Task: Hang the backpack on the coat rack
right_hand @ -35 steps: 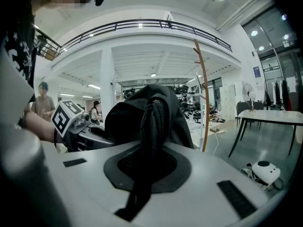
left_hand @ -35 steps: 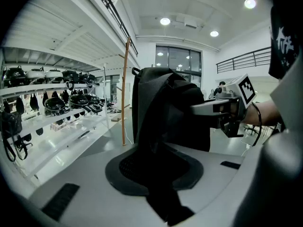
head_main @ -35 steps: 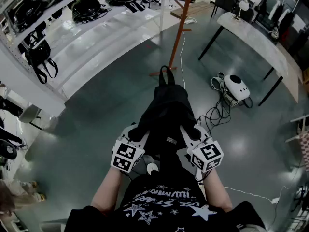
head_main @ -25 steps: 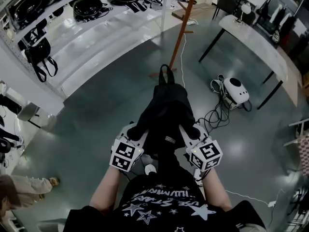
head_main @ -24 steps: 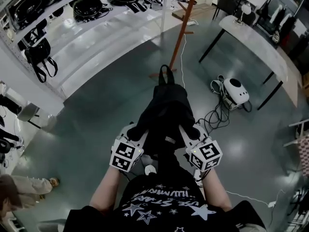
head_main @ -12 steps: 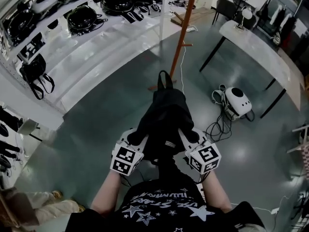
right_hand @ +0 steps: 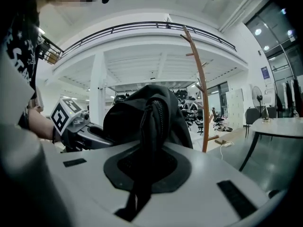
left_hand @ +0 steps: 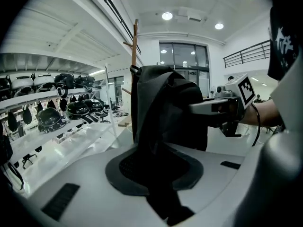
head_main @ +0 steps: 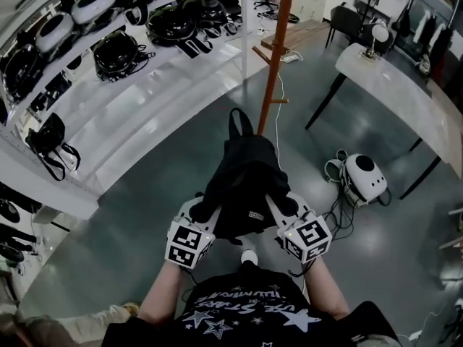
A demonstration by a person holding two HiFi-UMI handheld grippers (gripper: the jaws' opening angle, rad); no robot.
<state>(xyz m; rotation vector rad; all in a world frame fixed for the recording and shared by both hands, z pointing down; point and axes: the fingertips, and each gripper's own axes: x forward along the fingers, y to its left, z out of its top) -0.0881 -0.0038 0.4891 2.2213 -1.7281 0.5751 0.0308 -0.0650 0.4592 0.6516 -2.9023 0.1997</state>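
Found left gripper (left_hand: 154,167) jaws slightly parted, pinching a fold of the black backpack (left_hand: 161,108) in the left gripper view. Noted the bag upright ahead, long axis vertical, with the coat rack (left_hand: 135,46) post rising just behind its left edge and the right gripper (left_hand: 201,109) reaching in from the opposite side.

Confirmed in the right gripper view jaws pressed nearly together on a strap beside the zip. Saw bare floor (right_hand: 265,169) and a tabletop (right_hand: 279,124) off to the right.

From the head view, recorded the backpack carried above the floor between both grippers, long axis pointing away from the person toward the rack's post, top loop foremost. Logged shelving (head_main: 145,85) at left, a white device (head_main: 362,178) with cables at right, bare floor between.
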